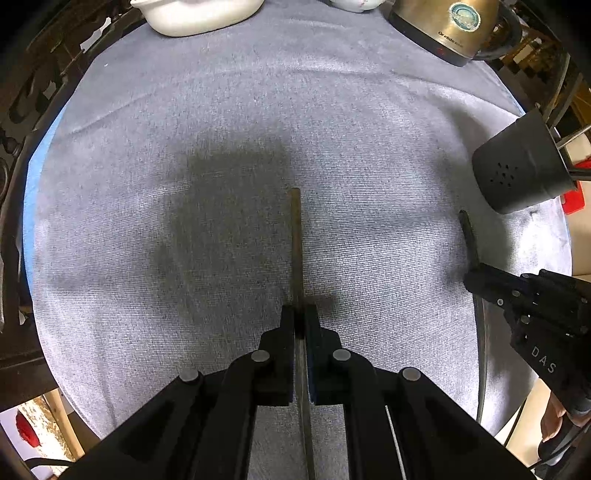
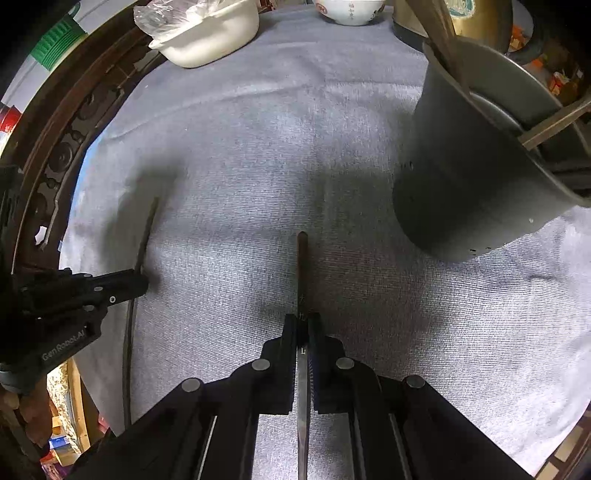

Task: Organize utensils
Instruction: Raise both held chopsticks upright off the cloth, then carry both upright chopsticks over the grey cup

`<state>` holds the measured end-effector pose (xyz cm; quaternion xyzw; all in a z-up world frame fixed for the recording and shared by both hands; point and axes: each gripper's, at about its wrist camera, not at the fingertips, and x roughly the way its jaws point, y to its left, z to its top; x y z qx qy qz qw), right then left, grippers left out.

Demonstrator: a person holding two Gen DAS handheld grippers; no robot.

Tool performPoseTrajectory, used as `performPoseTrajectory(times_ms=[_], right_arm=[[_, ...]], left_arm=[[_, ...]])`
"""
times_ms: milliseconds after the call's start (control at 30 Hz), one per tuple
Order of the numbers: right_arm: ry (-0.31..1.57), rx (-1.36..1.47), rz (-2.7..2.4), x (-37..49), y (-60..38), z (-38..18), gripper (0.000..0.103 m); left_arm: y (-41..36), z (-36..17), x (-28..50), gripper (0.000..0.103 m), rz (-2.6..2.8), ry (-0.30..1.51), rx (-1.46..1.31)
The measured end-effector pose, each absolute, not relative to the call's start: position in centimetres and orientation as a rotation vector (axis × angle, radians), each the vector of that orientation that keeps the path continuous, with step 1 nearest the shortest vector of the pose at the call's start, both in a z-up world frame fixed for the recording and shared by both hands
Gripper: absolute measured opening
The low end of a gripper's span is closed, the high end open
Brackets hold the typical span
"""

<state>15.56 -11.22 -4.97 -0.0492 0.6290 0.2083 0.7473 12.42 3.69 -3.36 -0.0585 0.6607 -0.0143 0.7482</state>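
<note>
Between the closed fingers of the left gripper (image 1: 300,314) a thin brown wooden chopstick (image 1: 296,236) is clamped near its middle, its blunt end projecting straight ahead of the fingertips over the grey woven cloth covering the desk (image 1: 184,147). The right gripper (image 2: 302,321) is likewise clamped on a second dark brown chopstick with pale printed characters (image 2: 302,266), also pointing forward. The dark grey perforated plastic utensil holder (image 2: 480,158) stands ahead and to the right of the right fingers, already carrying several sticks leaning on its rim. Judged risks: each chopstick is held by a narrow pinch along a smooth shaft, so it may pivot or slide out when tilted toward the holder. The holder is light-looking and narrower at the base; a stick striking its rim or the leaning sticks could tip it. Both grippers sit near each other, so simultaneous approach invites a collision. Ahead, well apart from both fingers, a white ceramic dish (image 1: 195,14) and a brass-coloured electric kettle (image 1: 450,29) pose little hazard.
</note>
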Motion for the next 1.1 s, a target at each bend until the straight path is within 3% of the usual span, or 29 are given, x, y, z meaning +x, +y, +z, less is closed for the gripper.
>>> performPoseTrajectory(times_ms=[167,433,667,967,1100], right_arm=[[1.368,-0.086,0.471,14.8,-11.4,-4.8,0.007],[1.270,0.010,0.498,12.8,-12.1,-2.7,0.007],[0.856,0.179,0.394,7.9,-17.1,4.2,0.007],[0.404,0.165,0.220,4.8,-19.0,8.9,0.007],[0.317,0.113,0.182,4.9,-18.2,8.6,0.007]], left_arm=[[4.6,-3.3,12.4,0.005,-0.061,1.479,-0.221],[5.9,-0.6,10.9,0.005,-0.079,1.387,-0.299],[7.4,6.4,7.4,0.005,0.035,0.971,-0.334],[4.5,8.9,4.3,0.005,0.105,0.616,-0.307],[3.9,9.2,4.2,0.005,0.127,0.517,-0.267]])
